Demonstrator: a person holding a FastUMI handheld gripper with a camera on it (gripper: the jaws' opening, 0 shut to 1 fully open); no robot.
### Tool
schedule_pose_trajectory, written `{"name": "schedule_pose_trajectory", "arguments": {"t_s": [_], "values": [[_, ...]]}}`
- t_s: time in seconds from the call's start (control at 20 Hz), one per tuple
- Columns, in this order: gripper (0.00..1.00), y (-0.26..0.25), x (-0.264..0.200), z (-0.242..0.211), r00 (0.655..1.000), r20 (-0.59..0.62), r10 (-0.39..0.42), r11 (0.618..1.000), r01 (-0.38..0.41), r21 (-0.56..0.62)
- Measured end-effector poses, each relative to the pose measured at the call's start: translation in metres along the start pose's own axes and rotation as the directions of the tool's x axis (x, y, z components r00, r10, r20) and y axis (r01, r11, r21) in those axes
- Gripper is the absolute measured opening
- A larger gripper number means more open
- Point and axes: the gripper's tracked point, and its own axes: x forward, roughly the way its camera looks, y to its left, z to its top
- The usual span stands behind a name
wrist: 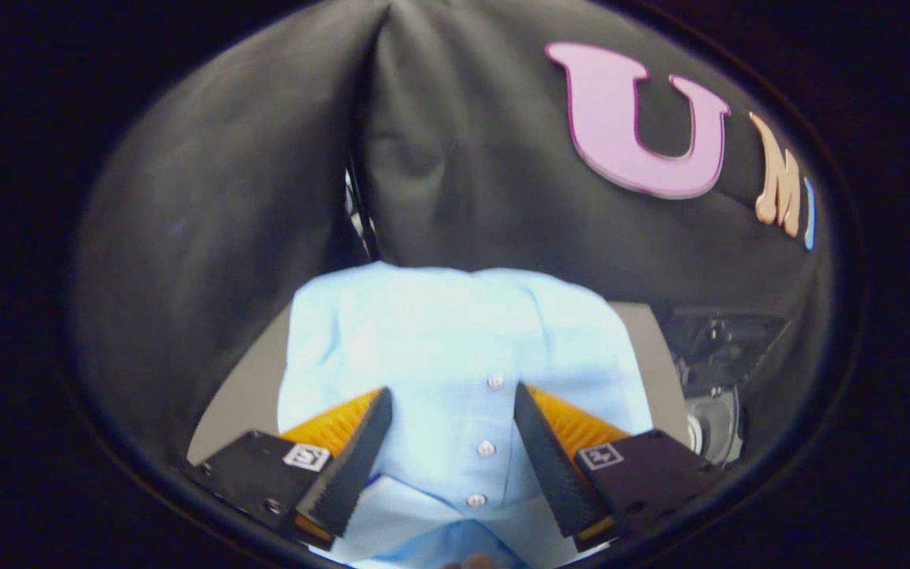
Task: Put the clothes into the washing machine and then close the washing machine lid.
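Observation:
A light blue button-up shirt [439, 348] lies folded on a grey tabletop [242, 395], its row of white buttons running between my fingers. My gripper [452, 399] hovers over the shirt's button placket, open, with a finger on each side of the buttons and a wide gap between them. Whether the fingertips touch the cloth is unclear. To the right, beyond the table's edge, part of a dark machine [720, 371] with a round metallic piece shows; I cannot tell if it is the washing machine.
The black cloth wall [463, 158] hangs close behind the table, with a vertical fold just left of centre. Bare grey table shows on both sides of the shirt.

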Motion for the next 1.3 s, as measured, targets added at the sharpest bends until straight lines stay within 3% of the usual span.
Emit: {"name": "schedule_pose_trajectory", "arguments": {"t_s": [0.15,0.4,0.45,0.55,0.75,0.9,1.3], "values": [[0.96,0.005,-0.005,0.007,1.0,0.03,-0.01,1.0,0.011,-0.026],[0.34,0.009,-0.018,-0.007,0.996,0.036,0.084,0.993,-0.08,-0.088],[0.34,0.004,-0.022,-0.005,0.995,0.05,0.082,0.994,-0.079,-0.072],[0.07,0.003,-0.035,-0.014,0.994,0.058,0.094,0.995,-0.092,-0.035],[0.07,-0.014,-0.063,-0.016,0.991,0.09,0.1,0.993,-0.095,-0.064],[0.07,-0.035,-0.086,-0.015,0.987,0.109,0.12,0.993,-0.119,-0.009],[0.07,-0.119,-0.138,-0.003,0.982,0.176,0.062,0.995,-0.075,0.069]]}}
